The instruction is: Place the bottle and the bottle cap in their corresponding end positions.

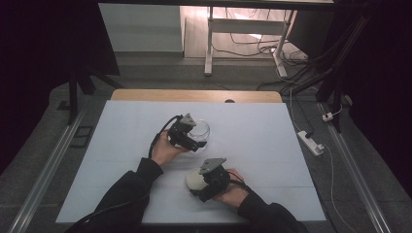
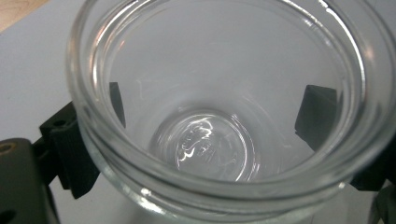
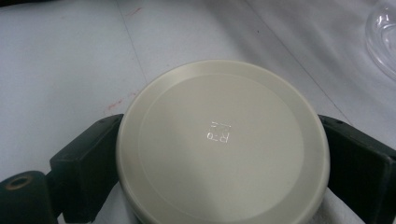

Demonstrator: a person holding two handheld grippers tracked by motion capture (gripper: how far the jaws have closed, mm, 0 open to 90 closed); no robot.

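Left tongs (image 1: 197, 141) gripping glass jar (image 1: 200, 130), right tongs (image 1: 194, 187) clamping lid (image 1: 196, 179)

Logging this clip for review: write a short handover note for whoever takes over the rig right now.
Left claw: shut on the glass jar, one jaw either side of its wall; jar open and empty.
Right claw: shut on the cream lid, gripped at its rim, nearer the person than the jar.
Both are over the white mat.
Done: both pieces grasped.
Left: probably bring the lid onto the jar mouth and close it.
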